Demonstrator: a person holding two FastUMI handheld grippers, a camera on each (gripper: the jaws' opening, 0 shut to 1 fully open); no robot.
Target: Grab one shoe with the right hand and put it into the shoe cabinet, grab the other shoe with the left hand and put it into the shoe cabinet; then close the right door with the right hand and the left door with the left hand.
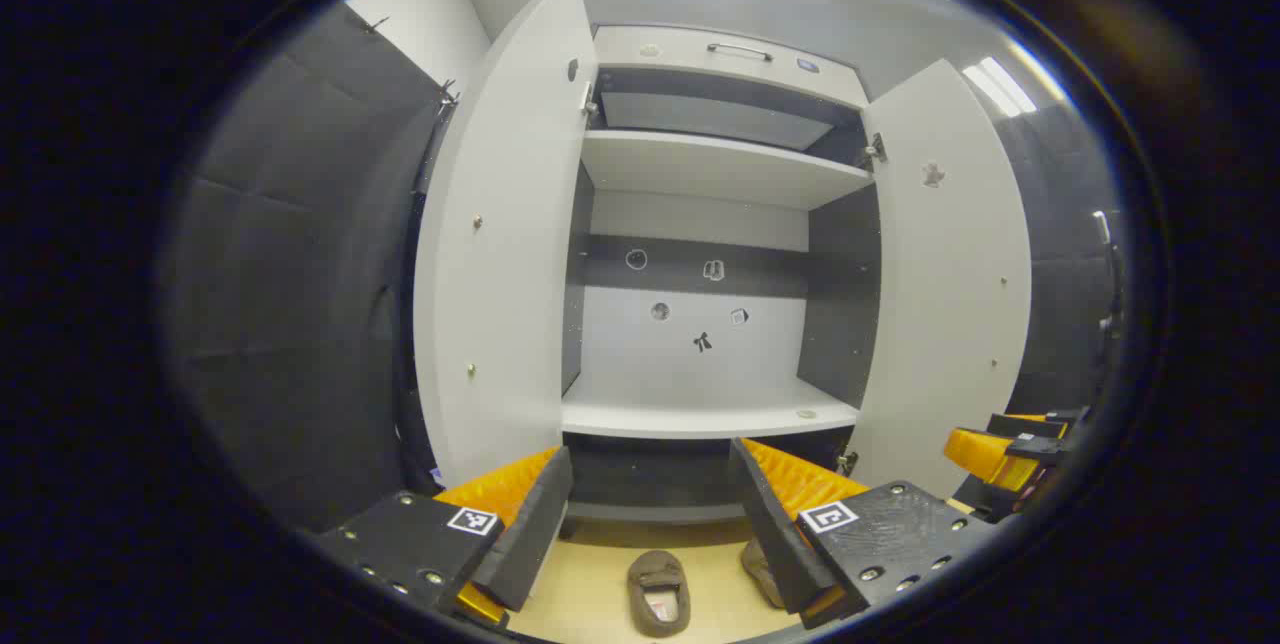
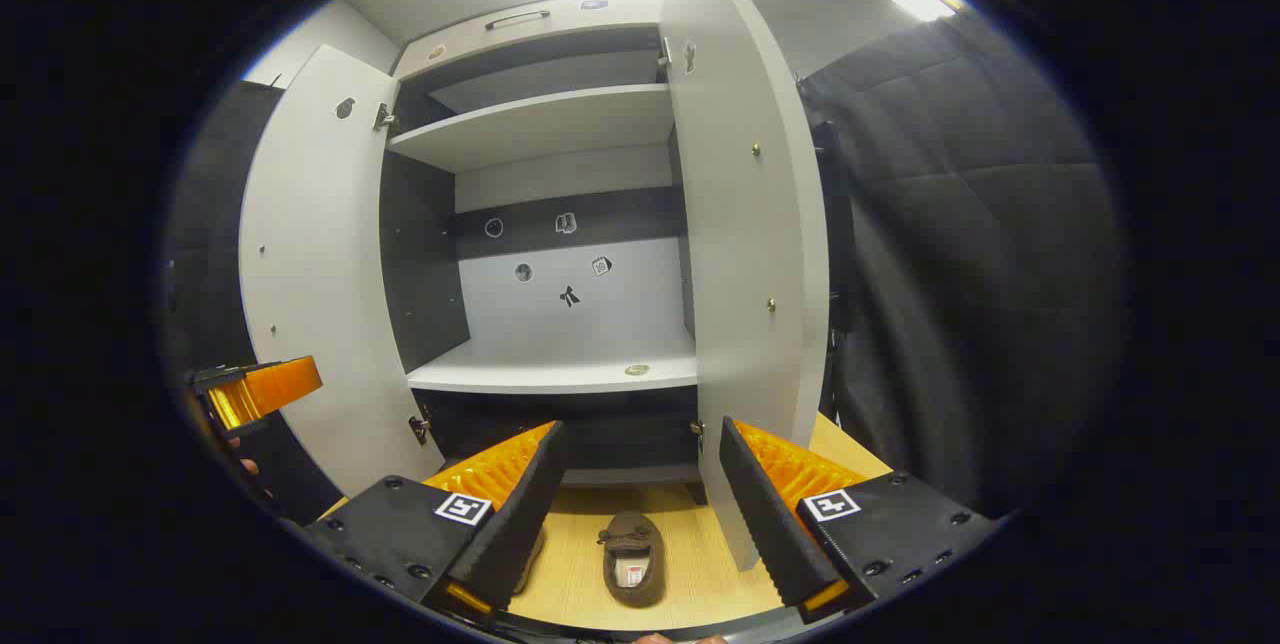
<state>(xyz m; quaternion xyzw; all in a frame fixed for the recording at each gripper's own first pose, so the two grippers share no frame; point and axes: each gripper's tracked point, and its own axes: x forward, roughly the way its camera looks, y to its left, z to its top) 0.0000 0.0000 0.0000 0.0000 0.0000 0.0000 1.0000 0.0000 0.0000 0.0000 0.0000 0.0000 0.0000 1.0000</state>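
Brown shoes [image 2: 630, 571] on wooden floor [image 2: 570, 584], open cabinet [image 2: 560, 374] beyond

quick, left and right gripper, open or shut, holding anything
left gripper: open, holding nothing, above the brown shoe on the floor.
right gripper: open, holding nothing, above the same shoe.

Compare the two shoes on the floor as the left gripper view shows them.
The middle shoe lies in full sight between the left gripper's fingers, its opening and pale insole facing up; the right shoe is mostly hidden behind the right-hand finger, so its opening cannot be seen. The middle shoe sits lower in the view than the right shoe. Both are brown and rest on the wooden floor, not yet grasped.
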